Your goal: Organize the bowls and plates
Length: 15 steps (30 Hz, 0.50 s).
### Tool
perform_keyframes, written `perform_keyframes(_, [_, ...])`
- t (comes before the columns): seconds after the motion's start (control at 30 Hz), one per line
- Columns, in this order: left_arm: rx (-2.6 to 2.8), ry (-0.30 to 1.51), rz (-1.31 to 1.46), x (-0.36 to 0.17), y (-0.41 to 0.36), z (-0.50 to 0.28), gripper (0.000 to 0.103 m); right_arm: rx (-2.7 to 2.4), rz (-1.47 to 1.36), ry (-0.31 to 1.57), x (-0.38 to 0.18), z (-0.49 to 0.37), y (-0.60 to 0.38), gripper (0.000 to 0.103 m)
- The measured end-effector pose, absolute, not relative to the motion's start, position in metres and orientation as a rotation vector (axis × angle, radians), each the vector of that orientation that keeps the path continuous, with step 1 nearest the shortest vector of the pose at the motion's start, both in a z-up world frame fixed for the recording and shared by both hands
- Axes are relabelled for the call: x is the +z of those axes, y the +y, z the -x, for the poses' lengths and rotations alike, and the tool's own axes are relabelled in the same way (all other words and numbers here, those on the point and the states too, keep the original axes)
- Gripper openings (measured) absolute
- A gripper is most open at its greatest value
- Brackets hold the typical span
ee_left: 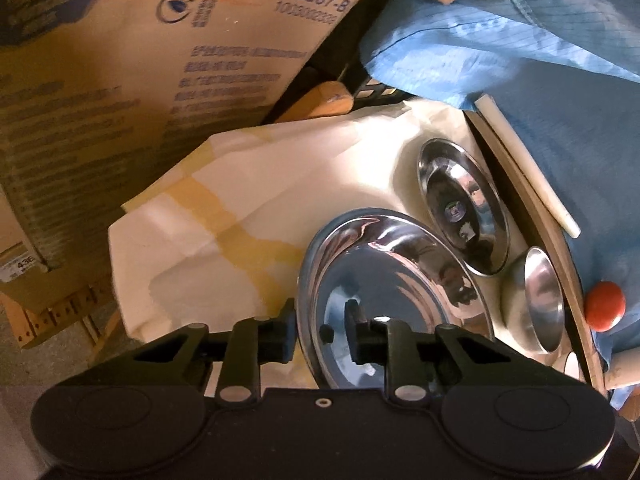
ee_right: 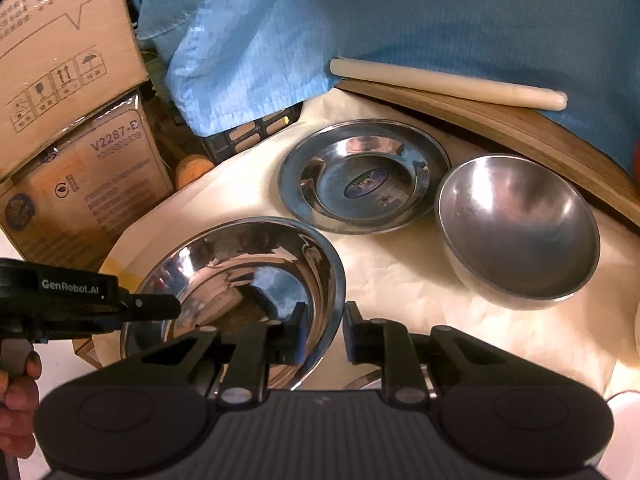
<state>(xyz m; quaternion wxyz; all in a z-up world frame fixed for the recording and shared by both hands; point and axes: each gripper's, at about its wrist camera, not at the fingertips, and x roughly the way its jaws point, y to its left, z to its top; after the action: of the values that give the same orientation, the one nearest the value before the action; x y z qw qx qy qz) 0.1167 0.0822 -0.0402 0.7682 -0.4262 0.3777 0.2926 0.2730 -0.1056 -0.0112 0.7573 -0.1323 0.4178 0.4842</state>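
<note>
A large shiny steel bowl (ee_left: pixel 392 280) (ee_right: pixel 240 264) sits on cream paper (ee_right: pixel 400 276). My left gripper (ee_left: pixel 320 332) straddles its left rim: the outer pad is at the rim and bare wall shows beside the inner pad. In the right wrist view one finger (ee_right: pixel 156 307) of that gripper reaches the same rim. My right gripper (ee_right: pixel 326 332) straddles the right rim, jaws narrow, with a sliver of wall between the inner pad and the rim. Behind the bowl lie a steel plate (ee_left: pixel 464 208) (ee_right: pixel 364 176) with a sticker and a small matt steel bowl (ee_left: pixel 540 300) (ee_right: pixel 520 232).
Cardboard boxes (ee_left: pixel 120 80) (ee_right: pixel 60 40) crowd the left. A person's blue garment (ee_left: pixel 520 40) (ee_right: pixel 400 20) hangs over the far side, above a white rod (ee_right: pixel 448 82) on a curved wooden edge (ee_right: pixel 520 128). A black crate (ee_right: pixel 248 136) stands behind the paper. A hand (ee_right: pixel 16 392) holds the left gripper's handle.
</note>
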Motion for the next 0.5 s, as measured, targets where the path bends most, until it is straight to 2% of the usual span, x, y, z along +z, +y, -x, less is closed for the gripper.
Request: perform_keyframes(0.5, [0.559,0.786,0.856,-0.024,0.065,-0.107,0.022,1.003,0.227,0.828,0.01,-0.249,-0.141,0.02])
